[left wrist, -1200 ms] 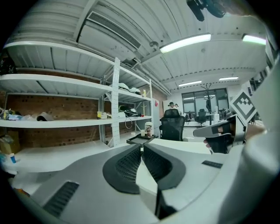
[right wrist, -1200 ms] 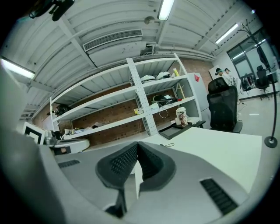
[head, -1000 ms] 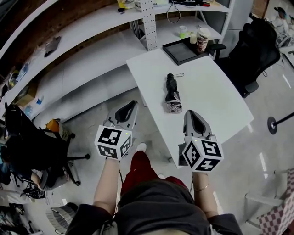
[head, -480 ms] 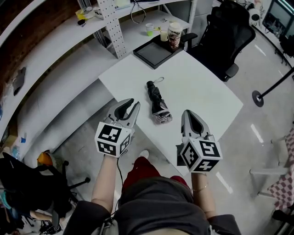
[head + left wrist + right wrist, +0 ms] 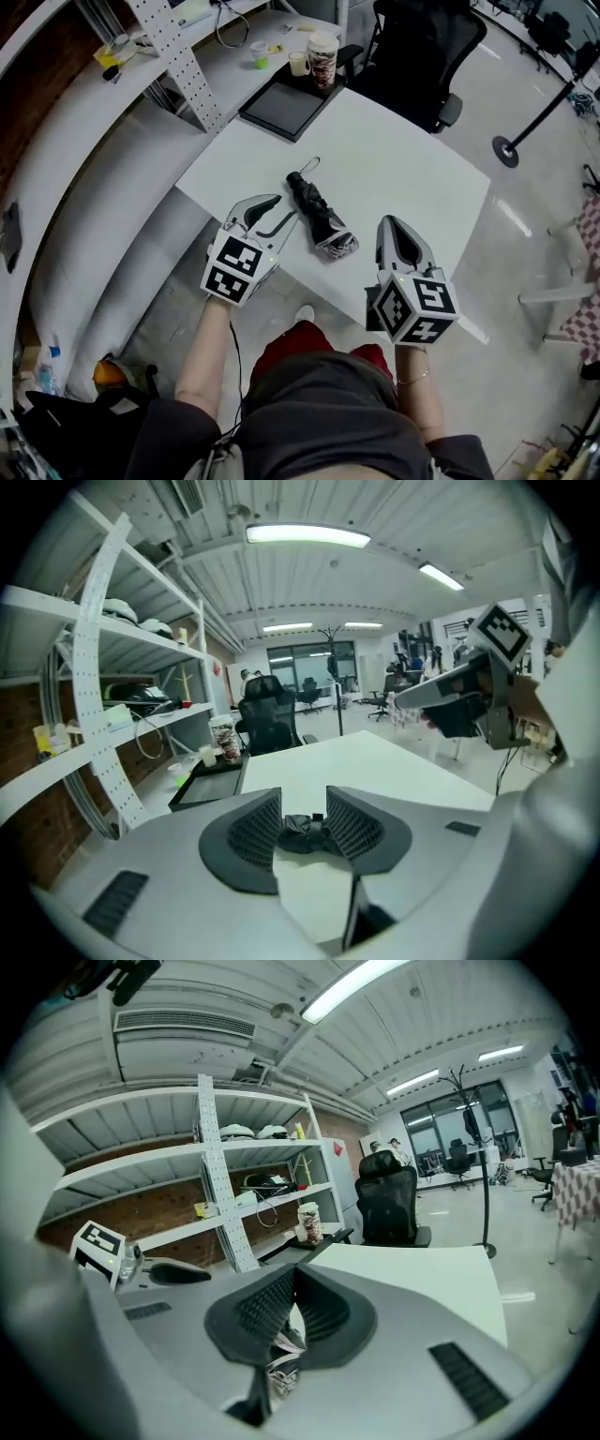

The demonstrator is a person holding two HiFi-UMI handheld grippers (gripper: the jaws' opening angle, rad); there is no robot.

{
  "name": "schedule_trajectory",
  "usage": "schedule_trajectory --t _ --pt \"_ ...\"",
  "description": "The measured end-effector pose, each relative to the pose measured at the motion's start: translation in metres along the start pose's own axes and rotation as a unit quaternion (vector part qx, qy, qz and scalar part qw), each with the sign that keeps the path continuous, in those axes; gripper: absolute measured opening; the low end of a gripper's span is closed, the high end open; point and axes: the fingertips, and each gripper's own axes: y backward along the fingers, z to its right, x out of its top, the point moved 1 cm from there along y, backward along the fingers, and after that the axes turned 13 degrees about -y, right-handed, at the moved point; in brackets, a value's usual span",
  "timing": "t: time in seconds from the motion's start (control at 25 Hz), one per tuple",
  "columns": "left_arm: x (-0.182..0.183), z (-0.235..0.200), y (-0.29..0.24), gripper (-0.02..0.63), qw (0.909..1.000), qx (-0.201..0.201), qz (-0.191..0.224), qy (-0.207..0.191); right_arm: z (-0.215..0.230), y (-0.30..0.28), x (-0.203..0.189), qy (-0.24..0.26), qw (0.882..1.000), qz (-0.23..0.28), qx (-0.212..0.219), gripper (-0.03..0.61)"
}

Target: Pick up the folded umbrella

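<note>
Black fabric, folded umbrella (image 5: 319,208): lying flat on the white surface (image 5: 412,159), close to the near edge, between the two tools. A thin wrist loop is trailing from its far end; its near end is showing a black-and-white printed pattern too small to read.

Writing: no text is reading clearly anywhere. A paper cup (image 5: 322,56) by the dark tray (image 5: 286,108) at the far corner is carrying a print that cannot be made out. Each tool's cube is bearing square black-and-white markers.

Left tool (image 5: 284,208): jaws standing apart, having just been opening; its tips are sitting just beside the umbrella, pads not pressing on it. The left gripper view is showing the dark bundle in the gap between the jaws, and the right tool off to the side.

Right tool (image 5: 390,223): jaws drawn together with nothing between them. The right gripper view is showing the patterned end below them, which the left gripper view is not showing. Only the head view is showing the loop.
</note>
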Motion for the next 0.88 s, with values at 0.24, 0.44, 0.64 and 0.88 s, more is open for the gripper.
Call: schedule_trajectory --t 0.24,0.44,0.64,0.88 --pt "-0.018 0.009 -0.033 0.17 0.9882 -0.112 -0.029 -0.1 0.008 0.001 -0.007 -0.015 0.998 0.013 -0.056 0.018" --pt "-0.031 0.026 -0.06 0.17 0.9559 -0.197 -0.049 -0.212 0.019 0.007 -0.017 -0.03 0.994 0.022 -0.102 0.018" --pt "-0.047 0.038 -0.079 0.201 0.9122 -0.269 -0.065 -0.302 0.02 0.006 -0.027 -0.035 0.99 0.023 -0.134 0.018" --pt "-0.059 0.048 -0.095 0.218 0.8531 -0.322 -0.089 -0.401 0.022 0.01 -0.031 -0.037 0.987 0.023 -0.156 0.018"
